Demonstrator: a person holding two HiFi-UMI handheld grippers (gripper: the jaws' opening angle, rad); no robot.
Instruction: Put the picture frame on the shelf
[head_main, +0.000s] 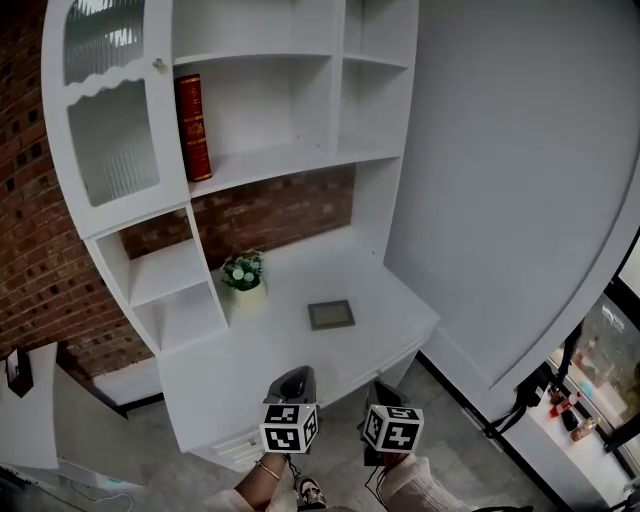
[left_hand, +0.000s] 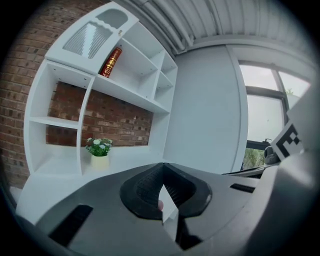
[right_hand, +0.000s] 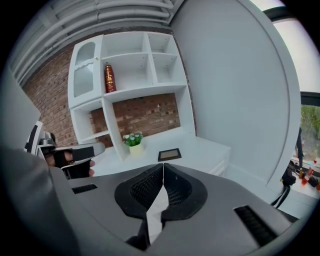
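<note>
A small dark picture frame (head_main: 331, 314) lies flat on the white desk top (head_main: 290, 350), right of a little potted plant (head_main: 243, 275); it also shows in the right gripper view as the frame (right_hand: 169, 154). The white shelf unit (head_main: 270, 165) rises behind the desk, with open shelves. My left gripper (head_main: 293, 384) and right gripper (head_main: 383, 395) are held low in front of the desk edge, well short of the frame. Both have their jaws closed together with nothing between them, the left (left_hand: 162, 172) and the right (right_hand: 162, 172).
A red book (head_main: 192, 127) stands on the upper shelf beside a glass-fronted cabinet door (head_main: 112, 120). A brick wall (head_main: 270, 210) backs the desk. A grey wall (head_main: 500, 180) closes the right side. Small bottles (head_main: 565, 405) sit on a ledge at right.
</note>
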